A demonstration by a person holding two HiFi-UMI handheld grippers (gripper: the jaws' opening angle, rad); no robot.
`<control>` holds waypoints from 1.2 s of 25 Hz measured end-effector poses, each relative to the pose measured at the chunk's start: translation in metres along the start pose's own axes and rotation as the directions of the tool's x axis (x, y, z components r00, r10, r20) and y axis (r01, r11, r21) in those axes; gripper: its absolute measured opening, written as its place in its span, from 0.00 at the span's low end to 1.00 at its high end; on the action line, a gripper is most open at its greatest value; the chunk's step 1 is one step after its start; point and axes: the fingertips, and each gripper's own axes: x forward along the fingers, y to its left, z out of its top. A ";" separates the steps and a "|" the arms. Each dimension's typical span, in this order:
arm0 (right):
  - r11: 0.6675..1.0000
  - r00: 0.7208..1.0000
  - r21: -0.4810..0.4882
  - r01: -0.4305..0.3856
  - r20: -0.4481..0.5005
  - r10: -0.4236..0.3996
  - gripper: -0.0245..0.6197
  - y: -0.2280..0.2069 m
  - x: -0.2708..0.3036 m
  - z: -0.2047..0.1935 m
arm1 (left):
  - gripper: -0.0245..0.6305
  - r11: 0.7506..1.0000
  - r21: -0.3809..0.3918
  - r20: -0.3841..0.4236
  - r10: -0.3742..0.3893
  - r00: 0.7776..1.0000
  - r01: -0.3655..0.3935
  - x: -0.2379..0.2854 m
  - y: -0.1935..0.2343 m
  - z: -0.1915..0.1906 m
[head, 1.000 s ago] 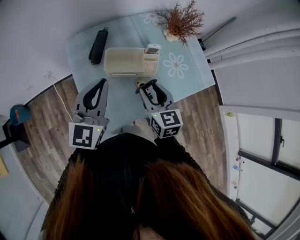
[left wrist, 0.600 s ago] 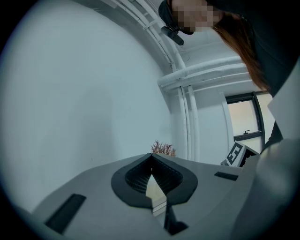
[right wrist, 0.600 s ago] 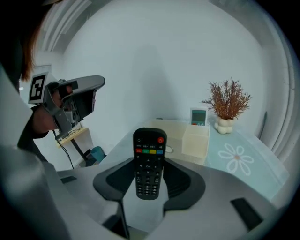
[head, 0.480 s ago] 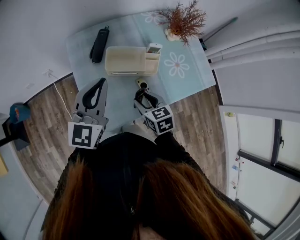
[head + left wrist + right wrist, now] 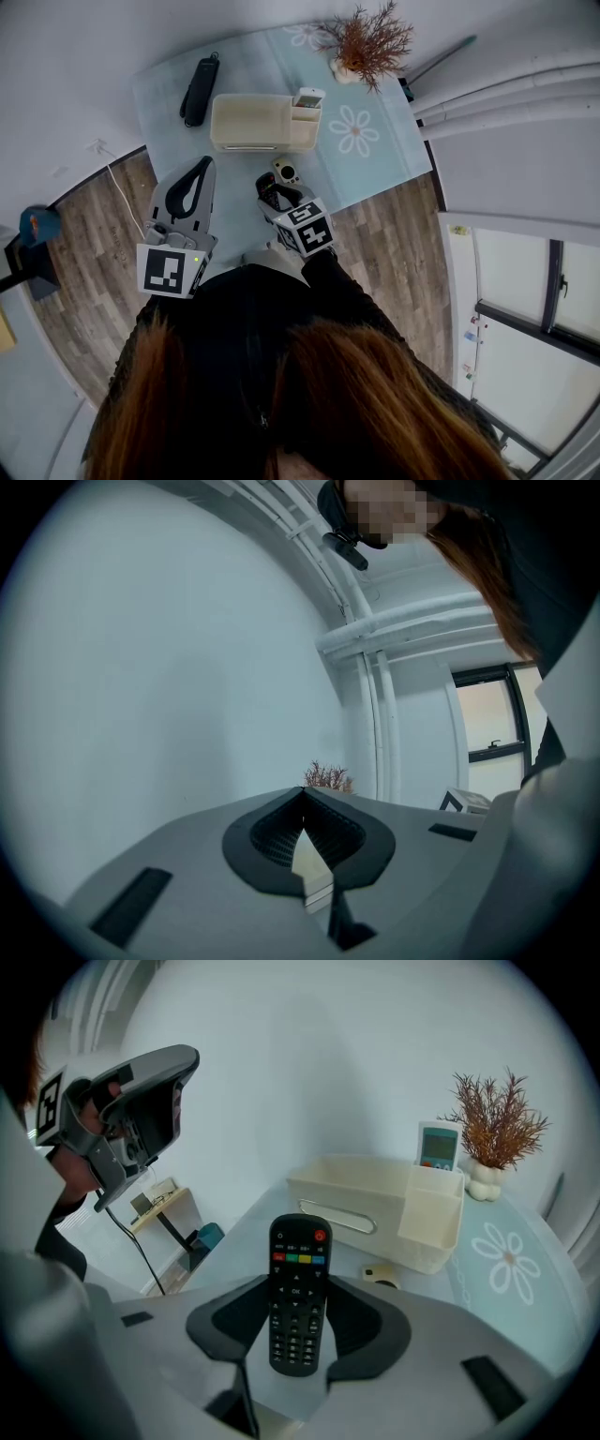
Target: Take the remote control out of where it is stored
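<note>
Our right gripper (image 5: 300, 1283) clamps its jaws on the black remote control (image 5: 298, 1241), out of the cream storage box (image 5: 375, 1199) and tilted toward the tabletop (image 5: 375, 159), probably to set it down. The left gripper (image 5: 302, 794) waits aside, jaws closed on nothing.

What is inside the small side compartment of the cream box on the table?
A white remote with a screen stands upright there; the compartment wall covers its lower part.

My left tool (image 5: 203, 163) is held nearly level beside my body, jaws closed together on nothing, while my right tool (image 5: 271, 191) tilts steeply downward, its jaws clamped on the remote control (image 5: 298, 1279).
</note>
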 end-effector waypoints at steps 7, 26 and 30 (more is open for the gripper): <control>1.000 0.999 -0.012 -0.023 -0.049 0.022 0.35 -0.001 0.030 0.002 | 0.05 1.000 0.007 0.002 0.001 1.000 -0.001 -0.001 0.000 -0.004; 0.999 0.989 -0.031 -0.019 -0.150 0.015 0.34 -0.006 0.066 -0.020 | 0.05 1.000 0.005 -0.004 0.007 1.000 -0.007 -0.001 0.001 -0.005; 0.998 0.994 -0.058 -0.002 -0.112 -0.005 0.33 -0.007 0.062 -0.015 | 0.05 1.000 0.009 0.010 0.004 1.000 -0.004 0.000 0.000 -0.001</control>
